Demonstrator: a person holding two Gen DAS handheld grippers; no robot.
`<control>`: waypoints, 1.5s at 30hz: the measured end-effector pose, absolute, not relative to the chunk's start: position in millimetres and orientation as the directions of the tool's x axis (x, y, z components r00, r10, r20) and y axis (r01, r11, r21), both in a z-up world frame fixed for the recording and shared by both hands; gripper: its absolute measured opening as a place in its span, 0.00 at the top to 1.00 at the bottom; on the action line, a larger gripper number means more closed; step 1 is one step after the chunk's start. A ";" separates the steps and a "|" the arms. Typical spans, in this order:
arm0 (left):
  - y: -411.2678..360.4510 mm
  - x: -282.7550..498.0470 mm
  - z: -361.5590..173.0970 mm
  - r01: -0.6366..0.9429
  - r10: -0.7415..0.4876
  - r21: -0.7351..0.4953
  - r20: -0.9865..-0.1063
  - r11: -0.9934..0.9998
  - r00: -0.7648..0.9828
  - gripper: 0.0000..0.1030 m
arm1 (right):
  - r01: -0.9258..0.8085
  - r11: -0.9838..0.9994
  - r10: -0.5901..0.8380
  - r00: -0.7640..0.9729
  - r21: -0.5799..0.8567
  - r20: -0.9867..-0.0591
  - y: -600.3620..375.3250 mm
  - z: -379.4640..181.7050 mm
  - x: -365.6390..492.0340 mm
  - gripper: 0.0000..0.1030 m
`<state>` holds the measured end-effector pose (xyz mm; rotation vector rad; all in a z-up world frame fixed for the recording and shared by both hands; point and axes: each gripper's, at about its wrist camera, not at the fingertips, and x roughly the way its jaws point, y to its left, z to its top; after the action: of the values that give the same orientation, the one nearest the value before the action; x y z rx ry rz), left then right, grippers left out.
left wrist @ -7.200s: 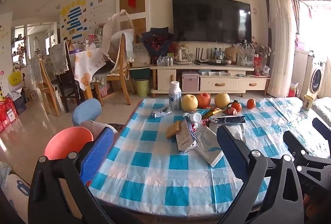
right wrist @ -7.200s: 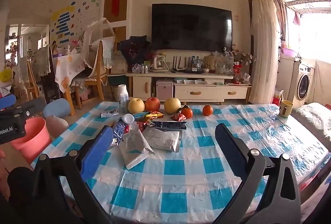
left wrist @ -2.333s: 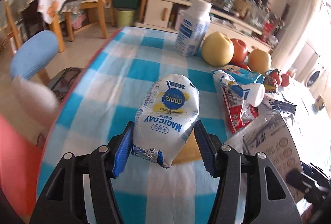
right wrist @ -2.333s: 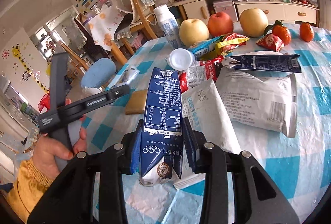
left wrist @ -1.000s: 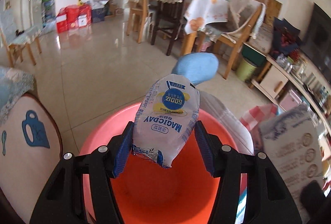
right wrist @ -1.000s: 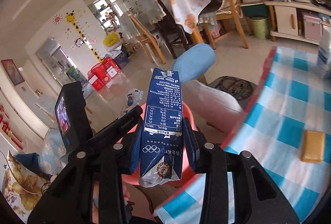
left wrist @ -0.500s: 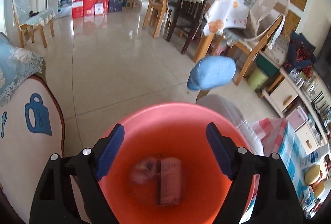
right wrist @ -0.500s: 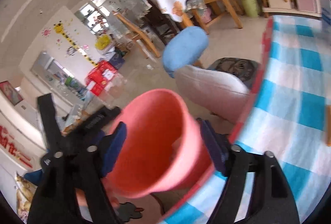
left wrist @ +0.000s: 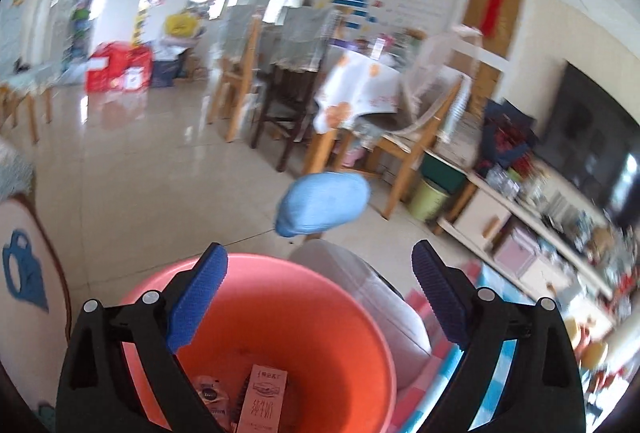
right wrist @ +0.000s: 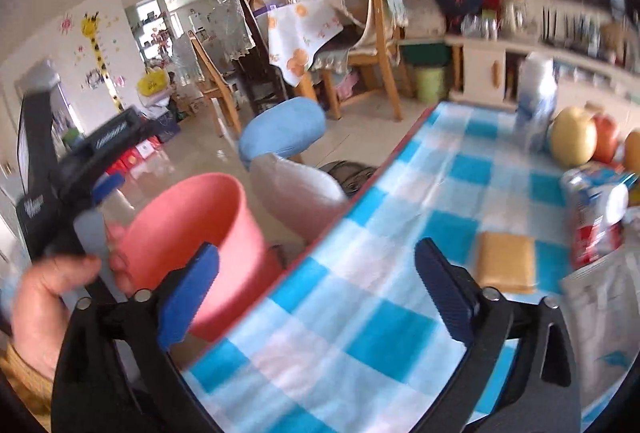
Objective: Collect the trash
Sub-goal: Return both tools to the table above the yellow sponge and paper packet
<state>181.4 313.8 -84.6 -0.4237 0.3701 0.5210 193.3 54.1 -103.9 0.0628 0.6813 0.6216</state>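
So both grippers are being held wide open and empty now, the left gripper point(left wrist: 316, 297) and right gripper point(right wrist: 316, 285) having just been opened. The pouch point(left wrist: 212, 399) and carton point(left wrist: 262, 399), gripped a second ago, are lying in the bucket point(left wrist: 352, 317). More wrappers point(right wrist: 596, 217) are waiting on the table point(right wrist: 360, 313).

— What sits off my table's edge?

— A blue stool point(right wrist: 282, 133), just beyond a pale cushion point(right wrist: 298, 193); behind them, wooden chairs point(right wrist: 376, 45) and a dining table under a white cloth with orange prints point(left wrist: 360, 93).

— And on my checked tablecloth point(right wrist: 360, 321)?

— A tan sponge point(right wrist: 506, 261), a white bottle point(right wrist: 536, 109), a yellow pear point(right wrist: 572, 141) touching a red apple point(right wrist: 606, 137).

— Farther back?

— A green bin point(left wrist: 430, 199) beside the low cabinet point(left wrist: 480, 217), a dark television point(left wrist: 592, 149) above it, and red boxes point(left wrist: 118, 69) on the glossy floor.
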 end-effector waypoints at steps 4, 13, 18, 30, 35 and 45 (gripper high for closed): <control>295.8 193.3 -80.2 -0.543 0.393 -0.198 -0.499 0.816 0.772 0.09 | -0.506 0.849 0.489 0.648 0.150 -0.584 39.2 -104.0 184.0 0.04; 262.2 198.3 -79.7 -0.454 0.319 -0.187 -0.489 0.871 0.812 0.09 | -0.453 0.889 0.401 0.696 0.069 -0.595 -4.5 -103.0 165.7 0.04; 241.3 203.3 -81.2 -0.401 0.269 -0.190 -0.485 0.896 0.832 0.09 | -0.413 0.909 0.362 0.716 0.056 -0.597 -28.5 -103.5 160.6 0.04; 179.6 219.3 -90.8 -0.297 0.211 -0.081 -0.531 0.951 0.821 0.09 | -0.364 0.927 0.337 0.698 0.092 -0.632 -73.8 -113.1 155.2 0.04; 161.0 227.0 -97.1 -0.246 0.161 -0.078 -0.565 0.966 0.810 0.09 | -0.358 0.929 0.332 0.692 0.095 -0.641 -84.9 -116.6 153.5 0.04; 110.9 240.1 -114.4 0.003 -0.100 -0.153 -0.632 0.988 0.769 0.09 | -0.279 0.949 0.307 0.708 0.147 -0.636 -128.5 -109.4 162.3 0.04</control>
<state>240.1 110.9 -114.4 -0.1463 0.6921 -0.0556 162.3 -128.5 -109.4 0.0411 0.7135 0.3257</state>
